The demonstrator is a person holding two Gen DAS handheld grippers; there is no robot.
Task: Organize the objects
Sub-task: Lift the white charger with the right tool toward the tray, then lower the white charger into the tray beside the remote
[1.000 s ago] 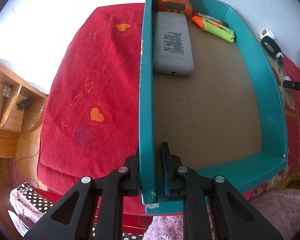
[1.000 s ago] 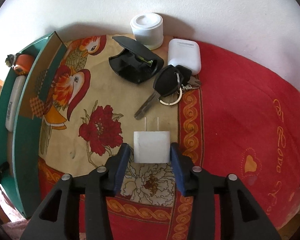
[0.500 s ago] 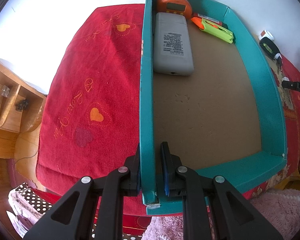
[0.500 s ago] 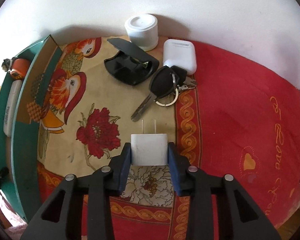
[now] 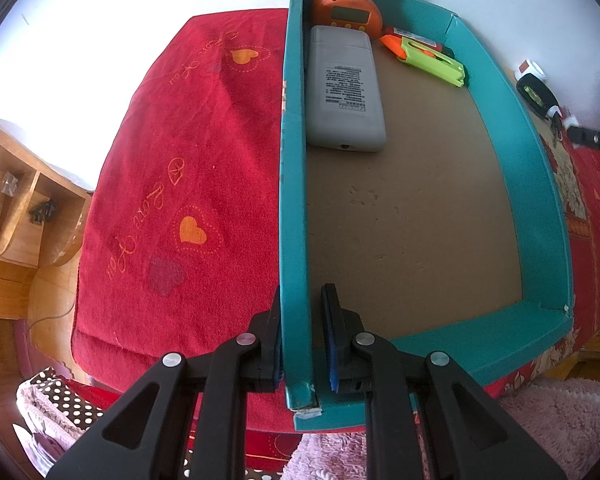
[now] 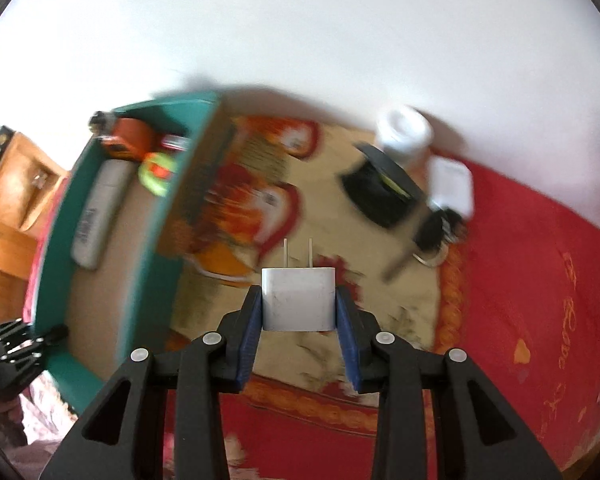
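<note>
Gripping the white charger (image 6: 299, 298) by its two flat sides, the right gripper (image 6: 299, 320) has its jaws pressed on the plastic body with the two metal prongs pointing away, lifted clear of the flowered cloth (image 6: 400, 312) below. It looks light, rigid and smooth, so a squeeze across the broad faces should hold it; the prongs are thin and best kept from knocking anything. The left gripper (image 5: 300, 332) has its jaws clamped nearly shut on the near end of the teal box's (image 5: 540, 184) left wall, steadying it. The box wall looks like thin card, likely to flex. Inside, against the far end, lie a grey remote (image 5: 344, 92), an orange monkey clock (image 5: 346, 8) and a green-and-orange item (image 5: 432, 60); most of its brown floor is free. Red heart-patterned cloth (image 5: 180, 152) covers the bench, a white wall stands behind, and wooden shelves (image 5: 16, 200) sit to the left
</note>
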